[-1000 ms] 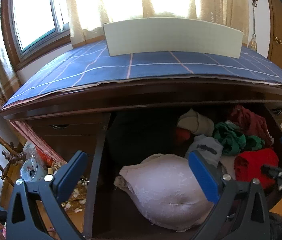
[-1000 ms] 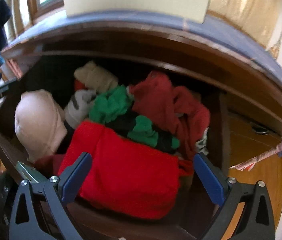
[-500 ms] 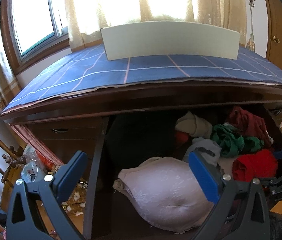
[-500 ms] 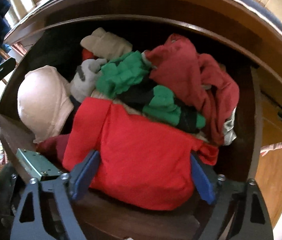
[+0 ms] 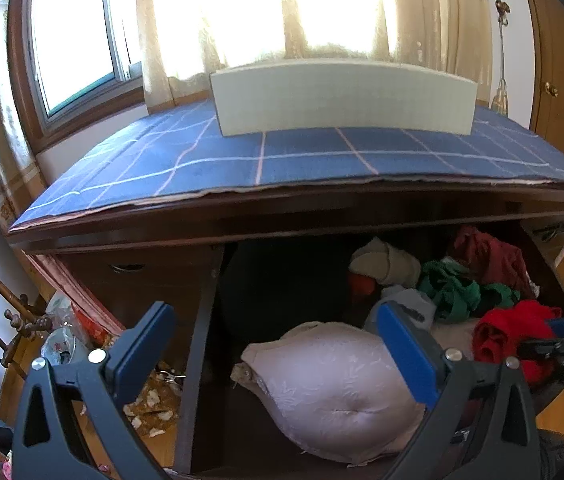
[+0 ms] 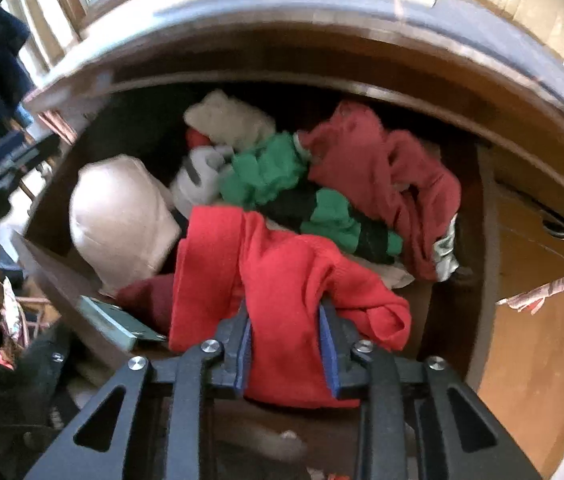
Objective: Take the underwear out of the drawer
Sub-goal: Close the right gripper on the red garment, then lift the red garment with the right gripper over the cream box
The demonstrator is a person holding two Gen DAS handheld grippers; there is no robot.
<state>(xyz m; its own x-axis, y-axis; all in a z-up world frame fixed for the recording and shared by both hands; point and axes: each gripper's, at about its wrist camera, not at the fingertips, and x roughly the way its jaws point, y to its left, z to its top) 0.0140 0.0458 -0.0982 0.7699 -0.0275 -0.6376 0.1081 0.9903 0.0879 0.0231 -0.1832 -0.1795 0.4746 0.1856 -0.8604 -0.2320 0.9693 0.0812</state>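
The drawer (image 5: pixel 197 344) of a dark wooden dresser stands pulled out, full of clothing. At its front right lies bright red underwear (image 6: pixel 282 276), and my right gripper (image 6: pixel 286 350) has just been closing and is now shut on it, the cloth bunched between the blue pads. From the left wrist view the same red underwear (image 5: pixel 510 332) shows at the right with the right gripper (image 5: pixel 562 336) on it. My left gripper (image 5: pixel 277 344) hangs open above a pale pink padded bra (image 5: pixel 334 384), touching nothing.
Green (image 6: pixel 269 172), dark red (image 6: pixel 382 168), grey-white (image 6: pixel 201 176) and cream (image 6: pixel 229 120) garments fill the back of the drawer. A blue checked cloth (image 5: pixel 302 160) and a white box (image 5: pixel 342 100) lie on the dresser top. Clutter and a wooden rack (image 5: pixel 13 320) stand at the left.
My right gripper went from wide open around the red underwear to shut on it, and the cloth has bunched up and lifted slightly. The left gripper has stayed put.
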